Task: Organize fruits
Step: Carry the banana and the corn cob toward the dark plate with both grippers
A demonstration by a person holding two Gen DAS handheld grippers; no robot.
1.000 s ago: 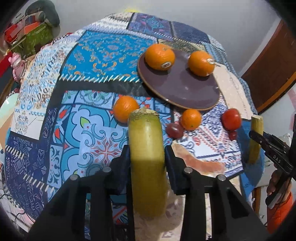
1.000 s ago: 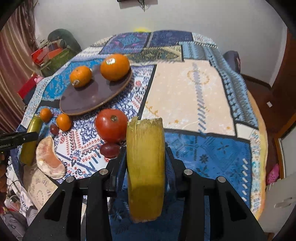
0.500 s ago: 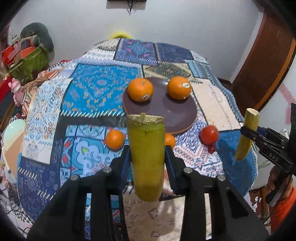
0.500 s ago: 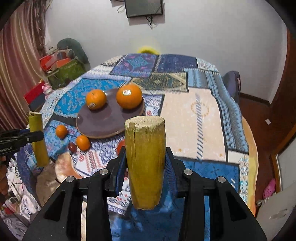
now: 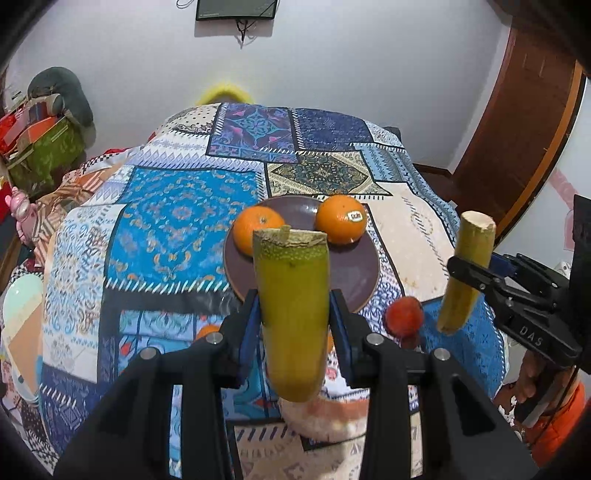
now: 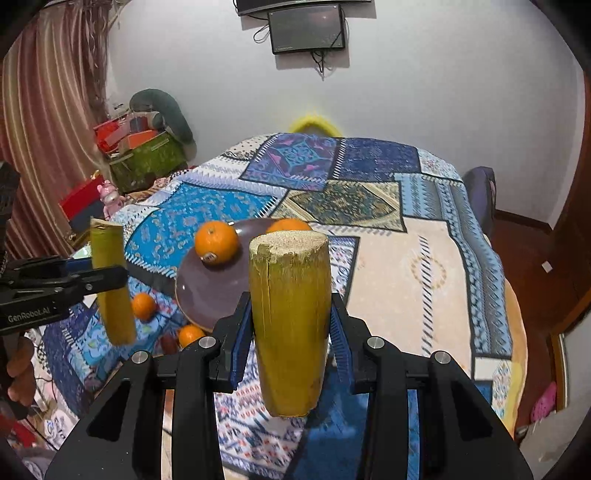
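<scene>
Above the patchwork-covered bed point(image 5: 177, 221) with its brown plate point(image 5: 295, 273) holding two oranges point(image 5: 341, 219), the left gripper point(image 5: 293, 317) and the right gripper point(image 6: 290, 321) each clamp one upright sugarcane piece point(image 5: 291, 314) high above it, so a smooth stalk could slip and knock the tomato point(image 5: 404, 317) away.

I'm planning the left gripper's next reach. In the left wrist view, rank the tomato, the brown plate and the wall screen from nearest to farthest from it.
1. Tomato, just right of the left gripper.
2. Brown plate, straight ahead.
3. Wall screen, high on the far wall.
</scene>
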